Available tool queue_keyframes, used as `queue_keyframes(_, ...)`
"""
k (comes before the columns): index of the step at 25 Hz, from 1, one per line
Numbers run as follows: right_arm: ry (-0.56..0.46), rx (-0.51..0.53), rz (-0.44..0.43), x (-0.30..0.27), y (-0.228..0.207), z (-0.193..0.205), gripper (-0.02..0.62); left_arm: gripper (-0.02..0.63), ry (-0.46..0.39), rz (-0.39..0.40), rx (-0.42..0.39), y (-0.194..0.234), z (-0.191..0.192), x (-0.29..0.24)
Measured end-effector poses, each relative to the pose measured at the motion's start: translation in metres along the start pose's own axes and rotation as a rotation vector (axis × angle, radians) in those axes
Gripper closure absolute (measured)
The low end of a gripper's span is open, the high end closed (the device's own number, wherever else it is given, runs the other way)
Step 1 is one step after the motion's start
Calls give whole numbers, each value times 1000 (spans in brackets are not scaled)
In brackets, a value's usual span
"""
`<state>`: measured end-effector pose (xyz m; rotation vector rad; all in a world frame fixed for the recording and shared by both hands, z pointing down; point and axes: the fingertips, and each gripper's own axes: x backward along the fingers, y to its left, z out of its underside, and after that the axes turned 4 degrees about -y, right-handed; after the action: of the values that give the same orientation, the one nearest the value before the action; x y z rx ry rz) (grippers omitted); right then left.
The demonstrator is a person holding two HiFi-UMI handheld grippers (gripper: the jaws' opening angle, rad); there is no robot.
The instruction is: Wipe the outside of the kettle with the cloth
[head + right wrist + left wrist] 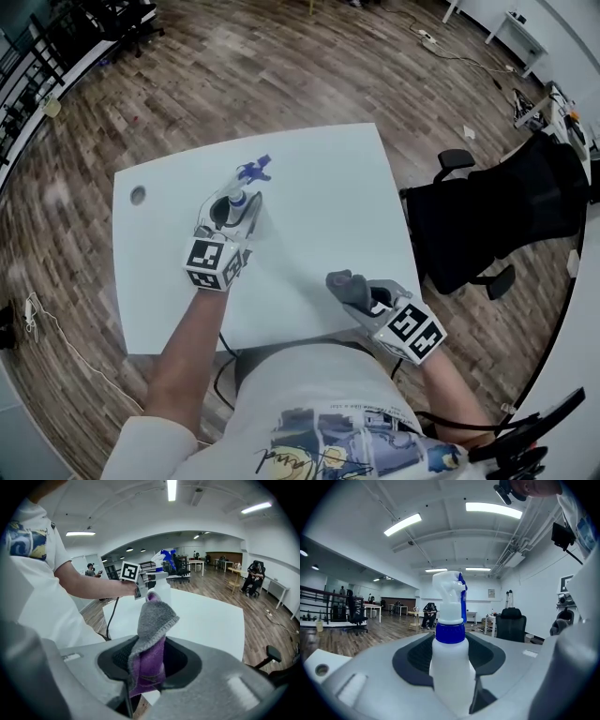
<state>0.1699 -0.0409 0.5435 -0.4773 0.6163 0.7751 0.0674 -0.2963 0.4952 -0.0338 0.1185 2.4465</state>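
Note:
My left gripper (234, 208) is shut on a white spray bottle (246, 183) with a blue collar and trigger, held upright over the middle of the white table (328, 187). In the left gripper view the spray bottle (450, 658) fills the gap between the jaws. Whether its base touches the table I cannot tell. My right gripper (361, 298) is near the table's front edge, shut on a folded grey and purple cloth (349, 286). The cloth (152, 639) sticks up from the jaws. The spray bottle (161, 569) stands beyond it. No kettle is in view.
A round grommet hole (138, 195) sits near the table's left edge. A black office chair (497, 216) stands close to the right of the table. Wood floor surrounds the table, with cables (33, 314) at the left.

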Motion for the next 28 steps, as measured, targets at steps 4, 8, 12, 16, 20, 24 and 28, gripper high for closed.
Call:
queue_keyframes(4,0,3,-6,-1,0,0,466,400,-6,-3,-10,0,5,4)
queue_keyframes(8,-11,2,-19,-3,3,-3,466,397,4,5,-27,-6,5,4)
queue_keyframes(12,-18,8,-36,-6,8,-6,466,393,18,-2,-41,-7,6,4)
queue_keyframes(16,-32,3,-39,-6,8,-6,466,363,35,5,-52,-8,7,4)
queue_keyframes(20,-44,0,-45,-7,11,-3,466,348,59,12,-54,-10,12,6)
queue_keyframes(24,-58,1,-53,-8,13,-7,466,313,74,1,-60,-7,8,11)
queue_keyframes(28,-88,-2,-57,-12,16,-14,466,311,89,-8,-69,-4,5,29)
